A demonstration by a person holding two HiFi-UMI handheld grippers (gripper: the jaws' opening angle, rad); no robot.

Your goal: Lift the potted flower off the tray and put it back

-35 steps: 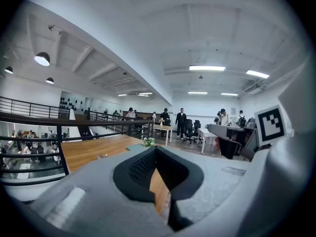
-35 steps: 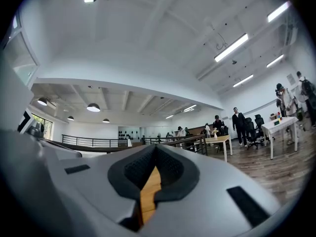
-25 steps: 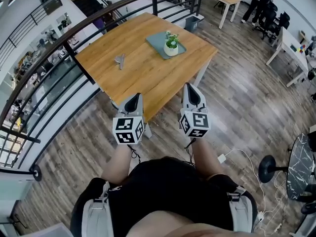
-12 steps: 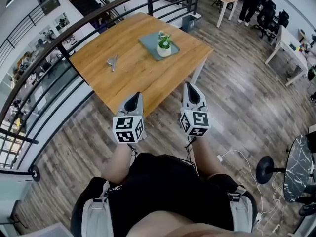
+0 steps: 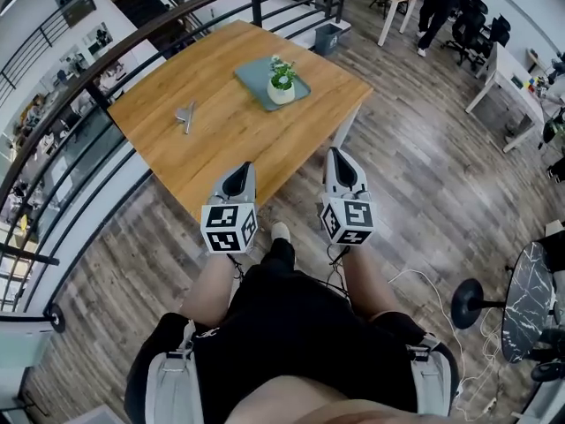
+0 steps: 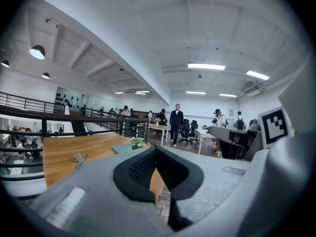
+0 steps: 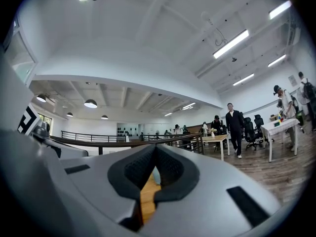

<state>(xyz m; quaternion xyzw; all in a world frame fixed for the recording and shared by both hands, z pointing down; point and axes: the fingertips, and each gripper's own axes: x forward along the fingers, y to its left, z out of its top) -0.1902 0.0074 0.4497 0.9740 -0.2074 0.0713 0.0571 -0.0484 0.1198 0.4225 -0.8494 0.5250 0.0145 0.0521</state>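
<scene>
Wood, pale and mostly bare, fills the head view: a square table (image 5: 221,144) stands corner-on to the person, with plank floor all around it. We find the teal tray (image 5: 253,74) toward the table's far right edge. The potted flower (image 5: 282,84) stands upright on the tray, a white pot holding a small green plant with white blooms. Nothing else lies in the tray. A small metal piece (image 5: 185,115) rests on the bare top nearer the left corner, well apart from the tray. The left gripper (image 5: 237,175) and right gripper (image 5: 342,161) are held side by side on the near side of the table, well short of the pot.

In the left gripper view the dark pads are pressed together at the tips with nothing between them. The tray (image 6: 123,149) and the flower (image 6: 137,142) stand far ahead.

In the right gripper view the claw is likewise pressed together and empty. Only a strip of tabletop shows through the gap beneath the tips.

We judge the step in hand to be the approach; the lift is not yet begun. The next move calls for reaching across the table to the tray, spreading one claw, and seating it on the pot's sides below the leaves before any upward pull. A grip on the foliage would likely tip the pot.
</scene>
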